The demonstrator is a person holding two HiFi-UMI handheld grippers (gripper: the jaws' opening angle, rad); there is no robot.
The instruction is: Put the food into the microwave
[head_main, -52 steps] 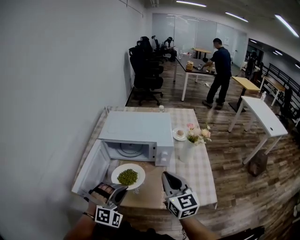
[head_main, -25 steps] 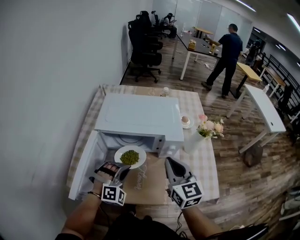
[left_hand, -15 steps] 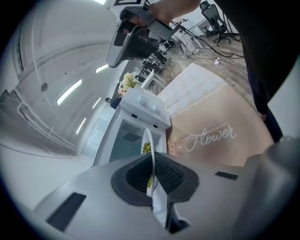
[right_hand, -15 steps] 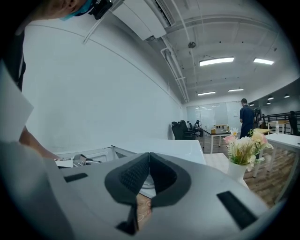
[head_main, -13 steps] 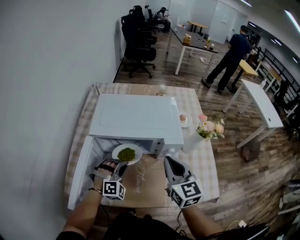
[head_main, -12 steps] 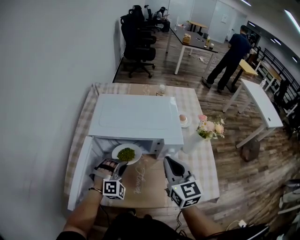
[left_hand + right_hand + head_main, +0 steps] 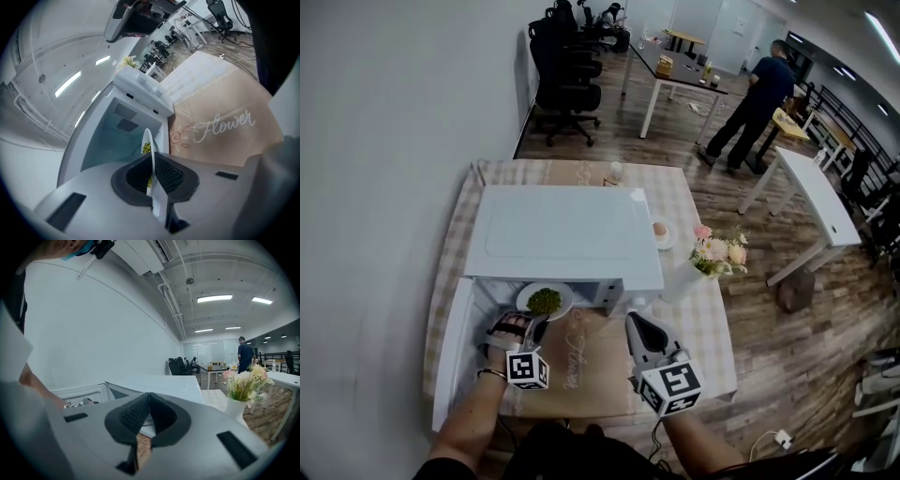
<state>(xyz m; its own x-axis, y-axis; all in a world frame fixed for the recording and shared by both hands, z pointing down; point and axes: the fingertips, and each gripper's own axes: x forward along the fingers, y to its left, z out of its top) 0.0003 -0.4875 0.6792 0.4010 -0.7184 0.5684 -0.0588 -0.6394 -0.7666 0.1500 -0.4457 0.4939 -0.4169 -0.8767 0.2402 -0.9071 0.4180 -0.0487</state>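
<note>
left gripper (image 7: 532, 325) had its jaws pinched on the plate (image 7: 525, 299) rim, food (image 7: 545, 301) at the microwave (image 7: 562, 234) mouth; next, probably set it inside and release. right gripper (image 7: 635, 324) jaws were together, empty.

The left gripper (image 7: 532, 326) holds the near rim of a white plate (image 7: 525, 301) of green food (image 7: 546, 300) at the mouth of the white microwave (image 7: 562, 234), whose door (image 7: 450, 361) stands open at the left. The right gripper (image 7: 636, 326) hovers over the brown mat (image 7: 586, 361), apart from the plate. A vase of flowers (image 7: 698, 267) stands nearby on the checked tablecloth (image 7: 705, 328).
</note>
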